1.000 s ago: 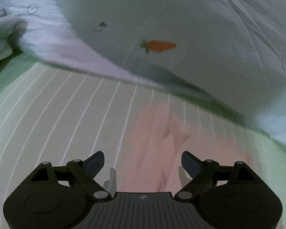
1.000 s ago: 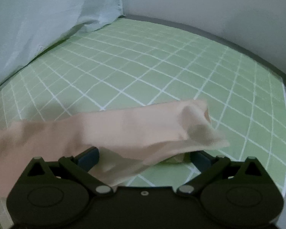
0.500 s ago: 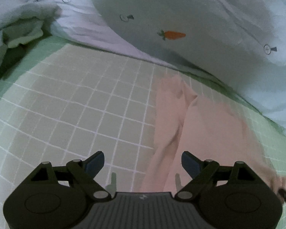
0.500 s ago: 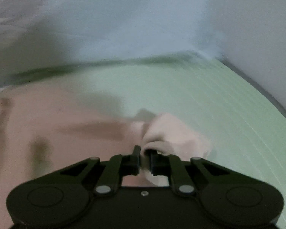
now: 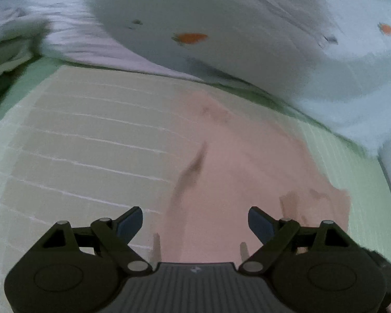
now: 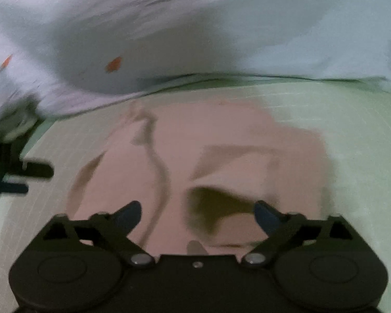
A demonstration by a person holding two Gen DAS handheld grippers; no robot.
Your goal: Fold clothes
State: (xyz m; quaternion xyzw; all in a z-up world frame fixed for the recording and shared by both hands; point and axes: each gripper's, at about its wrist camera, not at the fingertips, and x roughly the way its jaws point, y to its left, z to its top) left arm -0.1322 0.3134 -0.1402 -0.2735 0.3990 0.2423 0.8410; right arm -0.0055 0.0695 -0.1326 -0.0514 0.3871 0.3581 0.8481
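Jaws of my right gripper [image 6: 196,215] have just been opening and stand wide with nothing pressed between them, the pink garment [image 6: 221,156] lying loose and creased on the green checked sheet [image 6: 352,130] directly beneath; my left gripper [image 5: 195,220] is likewise wide and empty over the same cloth, which I judge has been laid down for flattening before a fold. The near and right edges of the garment have bare sheet beside them for working, whereas its far edge runs close under the white carrot-print bedding [image 5: 221,13], leaving little room there.
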